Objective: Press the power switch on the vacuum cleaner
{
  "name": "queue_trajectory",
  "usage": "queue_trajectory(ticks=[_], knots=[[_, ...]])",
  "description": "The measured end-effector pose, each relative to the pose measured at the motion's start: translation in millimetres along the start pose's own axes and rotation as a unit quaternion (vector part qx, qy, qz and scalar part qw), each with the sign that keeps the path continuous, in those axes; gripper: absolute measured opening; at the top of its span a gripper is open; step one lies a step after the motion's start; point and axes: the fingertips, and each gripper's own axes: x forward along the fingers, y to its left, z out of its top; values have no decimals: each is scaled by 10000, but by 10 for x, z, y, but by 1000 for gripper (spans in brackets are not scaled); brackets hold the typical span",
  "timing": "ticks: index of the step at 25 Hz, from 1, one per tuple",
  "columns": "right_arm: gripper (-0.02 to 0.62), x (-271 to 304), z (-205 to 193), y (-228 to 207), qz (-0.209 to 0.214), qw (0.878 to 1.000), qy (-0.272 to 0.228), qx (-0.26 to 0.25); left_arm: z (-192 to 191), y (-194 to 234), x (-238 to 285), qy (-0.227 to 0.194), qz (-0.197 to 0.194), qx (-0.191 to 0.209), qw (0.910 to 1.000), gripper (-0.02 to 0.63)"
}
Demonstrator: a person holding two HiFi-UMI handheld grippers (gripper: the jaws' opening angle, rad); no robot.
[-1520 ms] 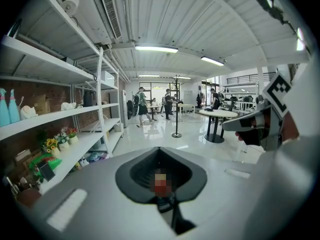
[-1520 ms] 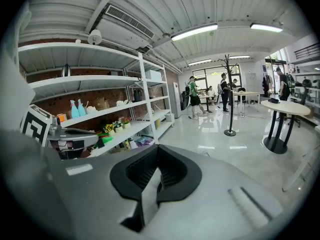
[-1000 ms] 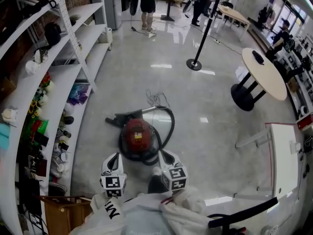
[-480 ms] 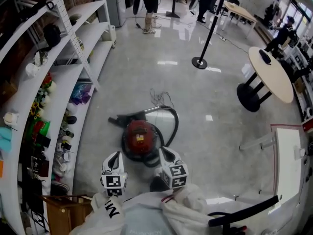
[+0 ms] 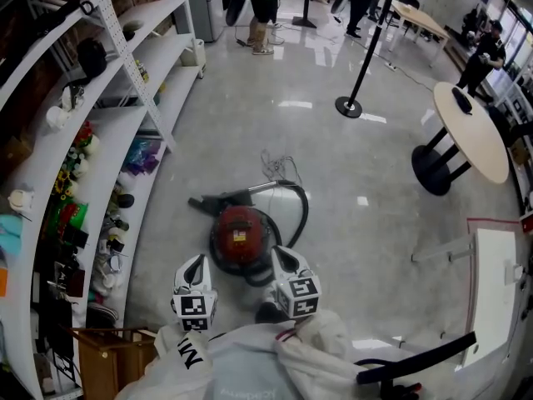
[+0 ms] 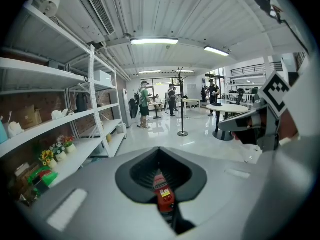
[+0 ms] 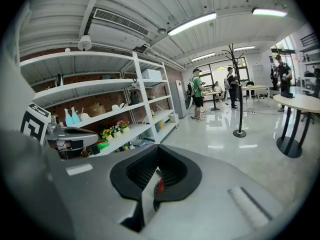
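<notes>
1. Head view: looks steeply down from above the person; vacuum cleaner point(image 5: 240, 233) at centre, left gripper point(image 5: 194, 265) and right gripper point(image 5: 281, 255) near the bottom edge.
2. Left gripper view: low, faces level along the hall, the vacuum cleaner close between its jaws.
3. Right gripper view: the same, alongside.
4. All three share the shelves point(image 5: 125, 82), post point(image 5: 360, 57) and round table point(image 5: 475, 132).

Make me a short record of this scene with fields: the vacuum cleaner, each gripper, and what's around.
vacuum cleaner: red, on the floor ahead of both grippers
hose: black, looped round its right side
left gripper: jaws together, empty, held clear of the vacuum cleaner
right gripper: jaws together, empty, held clear of the vacuum cleaner
power switch: no gripper on it
surroundings: shelves at left, round table at right
</notes>
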Motion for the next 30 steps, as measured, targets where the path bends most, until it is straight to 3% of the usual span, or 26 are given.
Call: queue_trajectory(ticks=[14, 30], knots=[[0, 202, 119, -451, 170, 9998, 63, -67, 149, -167, 385, -58, 221, -36, 9997, 0], [0, 344, -147, -532, 253, 9983, 532, 33, -118, -140, 487, 464, 332, -236, 9981, 0]])
